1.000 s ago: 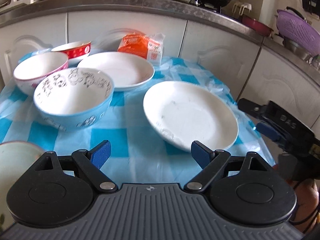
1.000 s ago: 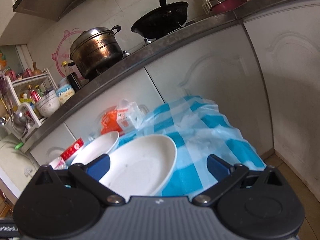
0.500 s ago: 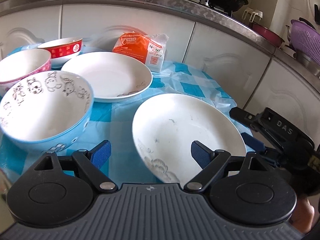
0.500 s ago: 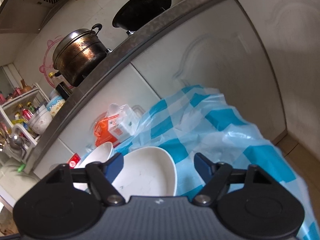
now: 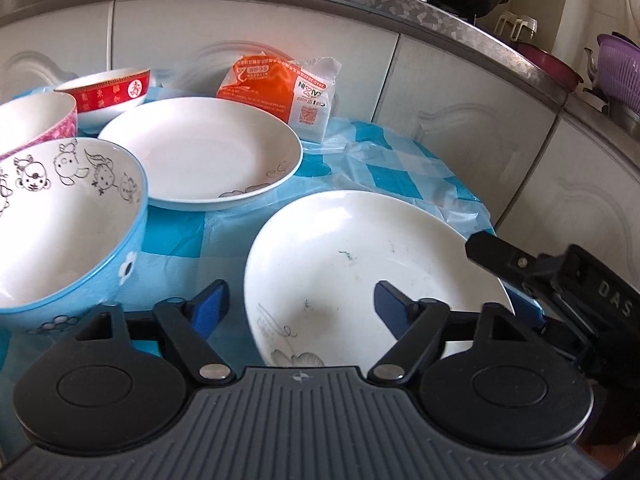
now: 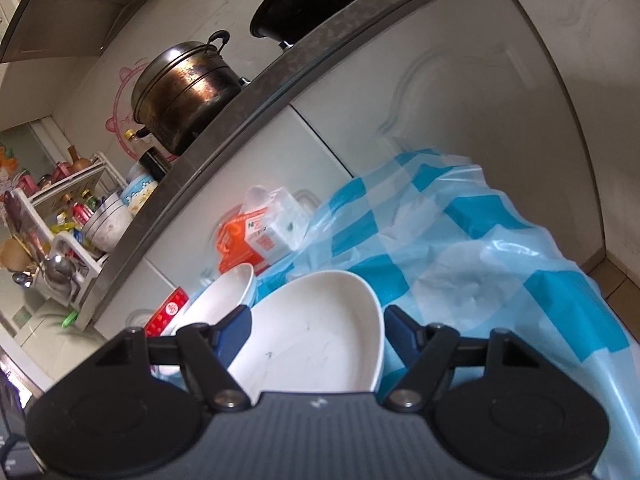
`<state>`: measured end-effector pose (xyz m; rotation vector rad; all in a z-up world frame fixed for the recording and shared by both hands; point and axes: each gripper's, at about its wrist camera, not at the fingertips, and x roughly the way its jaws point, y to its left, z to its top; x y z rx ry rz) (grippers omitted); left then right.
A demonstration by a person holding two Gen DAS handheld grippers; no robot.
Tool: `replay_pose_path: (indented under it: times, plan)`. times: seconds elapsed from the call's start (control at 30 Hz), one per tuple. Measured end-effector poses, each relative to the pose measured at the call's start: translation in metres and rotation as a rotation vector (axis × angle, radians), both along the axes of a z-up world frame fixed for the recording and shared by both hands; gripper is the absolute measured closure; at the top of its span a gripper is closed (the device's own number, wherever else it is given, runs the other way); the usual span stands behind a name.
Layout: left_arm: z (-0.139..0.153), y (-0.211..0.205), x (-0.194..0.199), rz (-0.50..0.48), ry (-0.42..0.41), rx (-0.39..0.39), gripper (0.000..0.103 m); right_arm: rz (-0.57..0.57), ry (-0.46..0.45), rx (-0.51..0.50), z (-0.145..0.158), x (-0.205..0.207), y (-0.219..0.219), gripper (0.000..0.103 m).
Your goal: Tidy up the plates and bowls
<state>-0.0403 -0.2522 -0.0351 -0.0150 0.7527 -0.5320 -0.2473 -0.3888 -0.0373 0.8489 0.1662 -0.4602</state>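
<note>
Both grippers are closing in on the near plate [image 5: 360, 264] at the tabletop's right edge. Left gripper [image 5: 300, 304] jaws apart, narrowing, straddling its near rim. Right gripper [image 6: 316, 328] jaws apart, straddling its outer rim, contact unclear. Risk: shallow glazed rim slipping, plate sliding off the edge.

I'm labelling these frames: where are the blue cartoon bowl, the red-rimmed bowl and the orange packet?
blue cartoon bowl [image 5: 60, 216]: left wrist view, white inner wall.
red-rimmed bowl [image 5: 116, 90]: left wrist view, red outer band.
orange packet [image 5: 260, 86]: left wrist view, orange front face.
</note>
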Motion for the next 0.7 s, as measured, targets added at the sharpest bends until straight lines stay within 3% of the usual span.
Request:
replay_pose_path:
  times: [0.5, 0.7]
  plan:
    - [-0.004, -0.004, 0.006, 0.046, -0.030, 0.018, 0.060, 0.021, -0.019, 0.032, -0.002, -0.002, -0.004, 0.029]
    - [-0.002, 0.003, 0.006, 0.067, -0.010, 0.000, 0.067, 0.025, -0.017, 0.023, -0.001, -0.004, -0.001, 0.029]
